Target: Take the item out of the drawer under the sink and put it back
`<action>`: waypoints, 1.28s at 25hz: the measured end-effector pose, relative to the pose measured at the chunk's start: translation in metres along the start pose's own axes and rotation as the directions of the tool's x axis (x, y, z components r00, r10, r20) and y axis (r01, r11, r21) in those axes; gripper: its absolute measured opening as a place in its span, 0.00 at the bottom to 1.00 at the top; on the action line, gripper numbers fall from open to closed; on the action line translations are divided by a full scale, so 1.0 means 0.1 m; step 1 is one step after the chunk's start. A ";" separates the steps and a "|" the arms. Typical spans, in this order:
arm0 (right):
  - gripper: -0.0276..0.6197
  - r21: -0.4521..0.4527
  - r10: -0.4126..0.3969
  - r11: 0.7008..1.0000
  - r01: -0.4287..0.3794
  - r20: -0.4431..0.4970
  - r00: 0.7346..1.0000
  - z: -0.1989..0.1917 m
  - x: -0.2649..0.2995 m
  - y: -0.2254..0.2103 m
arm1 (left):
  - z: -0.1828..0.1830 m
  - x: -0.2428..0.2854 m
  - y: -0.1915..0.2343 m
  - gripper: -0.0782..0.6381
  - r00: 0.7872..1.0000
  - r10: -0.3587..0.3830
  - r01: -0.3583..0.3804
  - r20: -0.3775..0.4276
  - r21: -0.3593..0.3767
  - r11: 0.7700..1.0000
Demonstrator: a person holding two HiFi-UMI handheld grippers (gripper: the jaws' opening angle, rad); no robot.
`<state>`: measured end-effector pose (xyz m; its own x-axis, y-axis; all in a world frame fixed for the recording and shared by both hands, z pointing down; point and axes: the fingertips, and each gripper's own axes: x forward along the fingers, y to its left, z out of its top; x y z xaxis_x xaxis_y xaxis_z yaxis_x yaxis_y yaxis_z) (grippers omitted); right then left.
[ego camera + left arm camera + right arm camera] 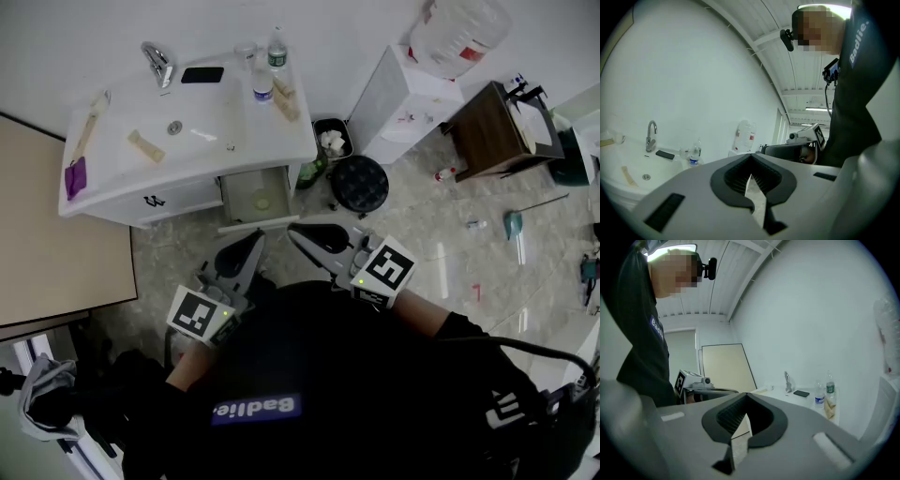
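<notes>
Both tools sit close to my body, well short of the unit: left tool has jaws together with nothing in them, right tool likewise closed up and empty. Further out, the white drawer under the white sink worktop stands pulled open, small pale round item lying inside. Step looks like the reach-in: I'd spread one tool before entering, drop over the drawer front, pinch the item across its width, stay off the walls. Only the head view shows drawer and item; the gripper views ride level and catch just the chrome tap, black phone, clear water bottle up top
</notes>
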<state>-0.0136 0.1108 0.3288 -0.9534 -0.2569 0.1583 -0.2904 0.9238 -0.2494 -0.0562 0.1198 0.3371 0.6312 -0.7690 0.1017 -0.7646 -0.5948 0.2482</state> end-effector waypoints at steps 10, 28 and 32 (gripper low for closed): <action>0.05 0.035 -0.112 0.993 0.111 0.013 0.994 0.18 0.95 -0.50 | -0.15 0.17 1.04 0.12 0.993 -0.091 0.091 -0.077 -0.008 0.996; 0.05 0.053 -0.170 0.983 0.175 -0.089 0.981 -0.06 0.47 -1.25 | -1.70 0.91 1.81 0.12 0.905 0.054 -0.113 -0.422 -0.116 0.987; 0.05 0.070 -0.195 0.976 0.205 -0.127 0.972 -0.19 0.24 -1.49 | -2.21 1.00 2.02 0.12 0.840 0.103 -0.174 -0.532 -0.085 0.981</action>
<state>0.0086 -0.0273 0.3873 -0.8600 -0.3939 0.3244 -0.4847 0.8292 -0.2782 -0.1187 -0.0255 0.6099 0.5207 -0.5828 0.6239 -0.8491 -0.4295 0.3074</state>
